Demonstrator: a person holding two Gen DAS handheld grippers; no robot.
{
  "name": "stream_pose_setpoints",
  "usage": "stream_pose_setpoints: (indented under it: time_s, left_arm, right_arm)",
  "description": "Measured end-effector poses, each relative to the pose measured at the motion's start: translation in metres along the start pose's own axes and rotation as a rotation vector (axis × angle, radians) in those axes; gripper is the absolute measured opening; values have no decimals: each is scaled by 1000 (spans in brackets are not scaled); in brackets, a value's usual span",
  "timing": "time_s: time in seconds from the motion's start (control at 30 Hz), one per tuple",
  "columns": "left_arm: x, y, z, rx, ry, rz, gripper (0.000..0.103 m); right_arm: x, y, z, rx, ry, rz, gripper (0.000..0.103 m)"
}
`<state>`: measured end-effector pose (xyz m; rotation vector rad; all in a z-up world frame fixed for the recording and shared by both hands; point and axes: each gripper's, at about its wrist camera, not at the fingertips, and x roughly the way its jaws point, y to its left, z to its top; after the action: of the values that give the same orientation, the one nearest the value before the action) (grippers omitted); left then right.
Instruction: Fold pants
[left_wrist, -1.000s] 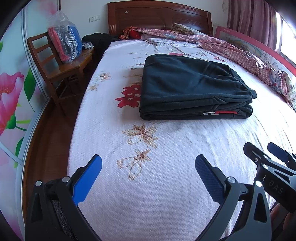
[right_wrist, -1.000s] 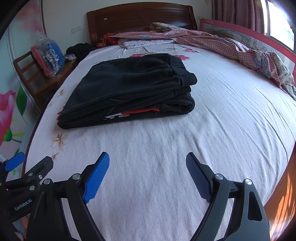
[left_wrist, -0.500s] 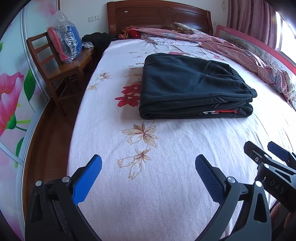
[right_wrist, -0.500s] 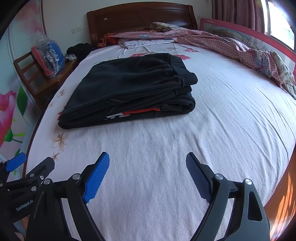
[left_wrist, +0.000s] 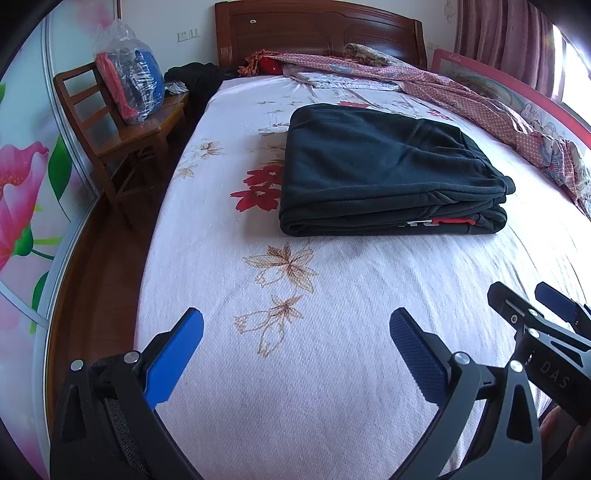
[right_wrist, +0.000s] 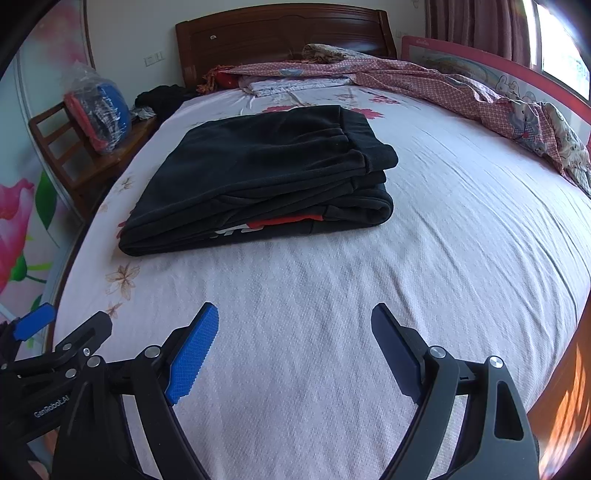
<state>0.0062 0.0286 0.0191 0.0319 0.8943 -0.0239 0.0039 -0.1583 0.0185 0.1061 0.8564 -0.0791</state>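
Note:
Dark pants (left_wrist: 384, 173) lie folded in a flat stack on the white flowered bed sheet (left_wrist: 295, 369), a red and white print showing at the near edge; they also show in the right wrist view (right_wrist: 266, 173). My left gripper (left_wrist: 295, 325) is open and empty, well short of the pants, above the sheet. My right gripper (right_wrist: 293, 321) is open and empty, also short of the pants. The right gripper's tips (left_wrist: 532, 306) show at the left view's right edge; the left gripper's tip (right_wrist: 35, 321) shows at the right view's left edge.
A wooden headboard (left_wrist: 317, 33) stands at the far end. A red patterned quilt (left_wrist: 480, 107) lies along the far and right side. A wooden chair (left_wrist: 122, 140) with a plastic bag of clothes (left_wrist: 129, 81) stands left of the bed by the wood floor (left_wrist: 92, 266).

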Motion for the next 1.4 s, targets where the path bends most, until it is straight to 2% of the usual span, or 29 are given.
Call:
stream_pose_setpoints:
  time_s: [0.23,0.37,0.43,0.53,0.57,0.77,0.9,1.03,1.23,1.3,1.4]
  left_arm:
    - [1,1,0,-2,8,3,101]
    - [-3,3,5,9,17,-34,101]
    - [-10,2,8,32,-17,-1,101]
    - [-20,-4,11,80,-64,98,101]
    - [-24,-4,11,88,-75,101,101]
    - [-44,-4,15,96,-119,13,101]
    - [-54,-9,15,91,-121,55,101]
    - [-56,-13,13,109,-122,44,101]
    - [-62,-15,6,94,-174,75,101]
    - [-58,-13,6,87,-149,67,101]
    - [-44,-8,9,67,-61,18,101]
  right_arm:
    - [0,-2,1,2,5,0,84]
    - [-8,-8,-2,26,18,22,84]
    - [-11,-12,-4,36,25,24,84]
    - [-12,-18,-6,60,38,29,84]
    - [-12,-20,-7,68,47,37,84]
    - [-17,-21,-18,51,64,37,84]
    - [-15,-23,-19,54,74,36,84]
    - [-15,-19,-20,35,75,34,84]
    - [-14,-16,-20,27,81,42,84]
    - [-14,-16,-20,27,77,43,84]
    - [-14,-17,-20,30,77,42,84]
